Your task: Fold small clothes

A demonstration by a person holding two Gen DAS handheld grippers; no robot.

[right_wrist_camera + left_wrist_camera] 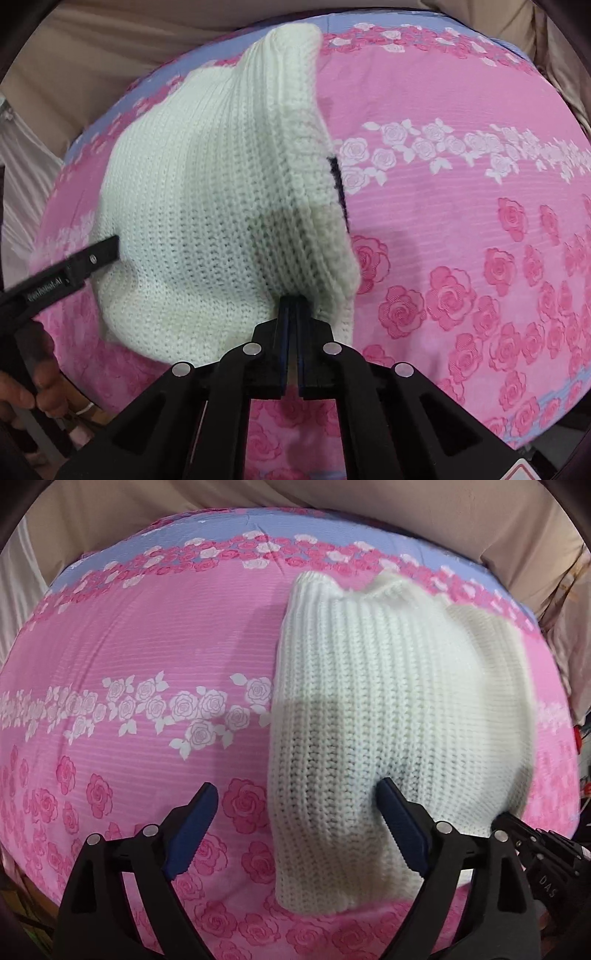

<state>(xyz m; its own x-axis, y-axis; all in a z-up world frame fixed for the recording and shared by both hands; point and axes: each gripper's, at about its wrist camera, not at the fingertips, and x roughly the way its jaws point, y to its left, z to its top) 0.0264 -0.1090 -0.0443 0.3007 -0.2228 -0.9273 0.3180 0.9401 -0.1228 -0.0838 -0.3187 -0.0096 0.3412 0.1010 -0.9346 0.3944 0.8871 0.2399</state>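
Observation:
A white knitted sweater point(399, 716) lies partly folded on a pink rose-patterned bedsheet point(147, 646). My left gripper point(297, 794) is open, its jaws wide apart over the sweater's near left edge; its right finger point(400, 827) rests on the knit. My right gripper point(291, 306) is shut on the sweater's point(207, 206) near hem and lifts the right side into a fold. A black label point(338, 184) shows at the lifted edge. The left gripper's finger point(99, 254) shows at the left of the right wrist view.
The bed's far edge has a blue band with roses point(229, 535), and beige fabric point(406, 513) lies behind it. The bedsheet point(480, 240) spreads to the right of the sweater. A hand point(40, 391) holds the left gripper's handle at lower left.

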